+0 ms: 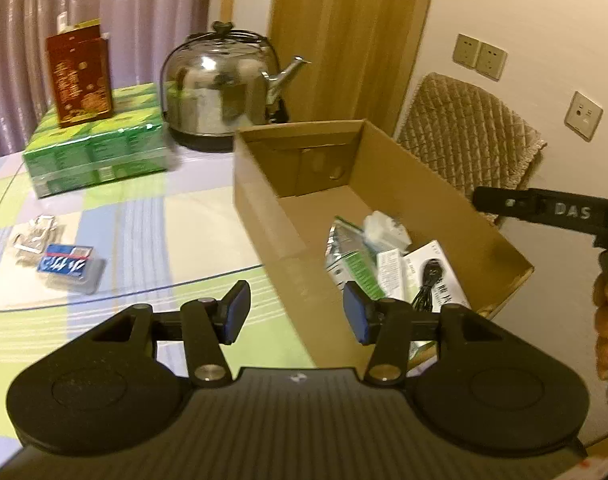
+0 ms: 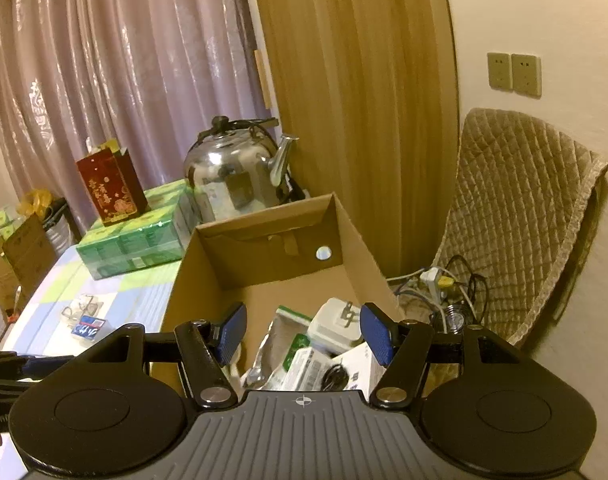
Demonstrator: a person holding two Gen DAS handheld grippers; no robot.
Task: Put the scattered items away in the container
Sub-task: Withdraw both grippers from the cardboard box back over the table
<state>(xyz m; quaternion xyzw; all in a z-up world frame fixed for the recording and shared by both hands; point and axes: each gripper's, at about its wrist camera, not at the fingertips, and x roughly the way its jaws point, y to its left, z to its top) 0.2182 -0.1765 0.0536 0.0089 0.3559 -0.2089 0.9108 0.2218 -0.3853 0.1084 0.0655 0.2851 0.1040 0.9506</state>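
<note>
Cardboard box [image 1: 263, 216] stands open on the bench [image 1: 191, 216], its checked cloth in pale green, blue and white, and serves as the landmark for everything around it. Inside the box, at its near end, lie a silver foil pouch [image 2: 277, 338], a white plug adapter [image 2: 336, 328], a green-and-white carton [image 1: 362, 274] and a white pack showing a black cable [image 1: 438, 280]. The right gripper [image 2: 304, 334] hangs over that near end, its blue-padded jaws standing apart with nothing between them. The left gripper [image 1: 295, 312] hovers at the box's near left corner, jaws likewise parted and empty, one pad over the cloth and the other over the box's contents. Still out on the bench, well to the left of the box, are a blue pack [image 1: 69, 266] in clear wrap and, touching its far side, a heap of clear-wrapped small items [image 1: 35, 236]. Beyond the box's far left corner a steel kettle [image 1: 219, 88] sits just beside a shrink-wrapped green bundle [image 1: 99, 148], with a dark red carton [image 1: 81, 78] upright on top of the bundle. To the right of the box, a quilted tan chair cover [image 2: 516, 216] drapes near the wall, with tangled cables [image 2: 444, 284] at its foot.
</note>
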